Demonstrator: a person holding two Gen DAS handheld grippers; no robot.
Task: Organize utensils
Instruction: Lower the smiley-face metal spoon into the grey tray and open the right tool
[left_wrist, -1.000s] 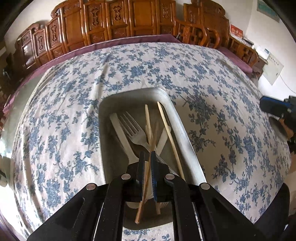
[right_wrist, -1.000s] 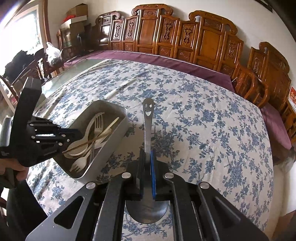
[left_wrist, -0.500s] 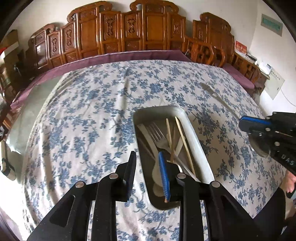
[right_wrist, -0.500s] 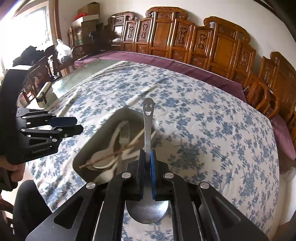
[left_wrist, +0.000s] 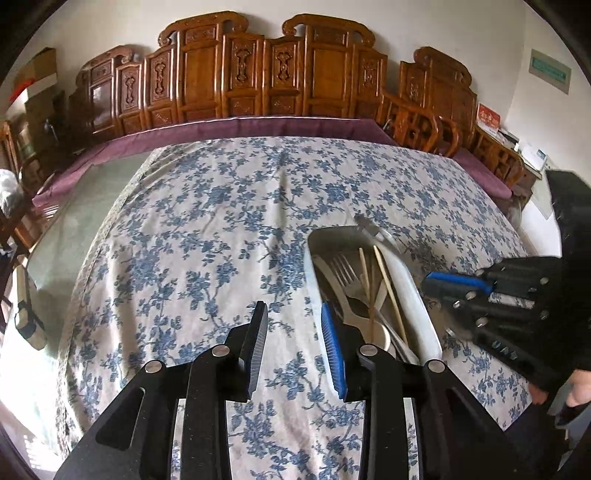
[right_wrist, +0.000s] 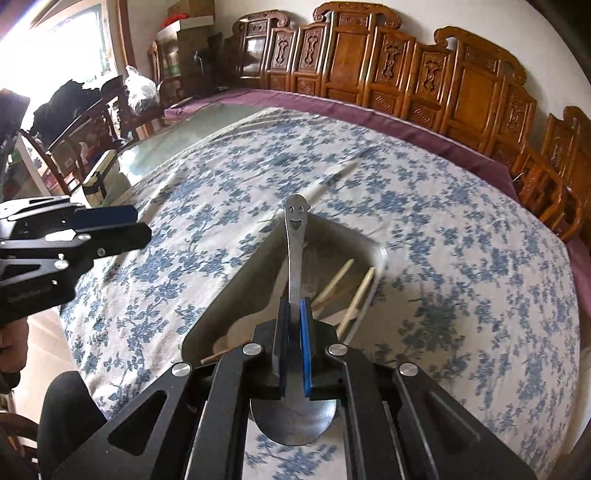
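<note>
A metal tray (left_wrist: 410, 288) lies on the floral tablecloth and holds a fork (left_wrist: 341, 266), pale plastic utensils and wooden chopsticks (left_wrist: 388, 284). My left gripper (left_wrist: 295, 325) is open and empty, just left of the tray. My right gripper (right_wrist: 294, 317) is shut on a steel spoon (right_wrist: 295, 236) with a smiley face on its handle end, held over the tray (right_wrist: 380, 258); the bowl sits under the fingers. The right gripper also shows in the left wrist view (left_wrist: 458, 288), at the tray's right side. Chopsticks (right_wrist: 358, 295) lie in the tray.
The floral cloth (left_wrist: 229, 221) covers a large table with a purple edge (left_wrist: 236, 125). Carved wooden chairs (left_wrist: 280, 74) line the far side. A bare glass strip (left_wrist: 74, 221) lies along the left. The left gripper appears at the left of the right wrist view (right_wrist: 92, 229).
My left gripper let go of the chopstick into the tray, opened and moved left and back. My right gripper carried the spoon leftward over the tray.
</note>
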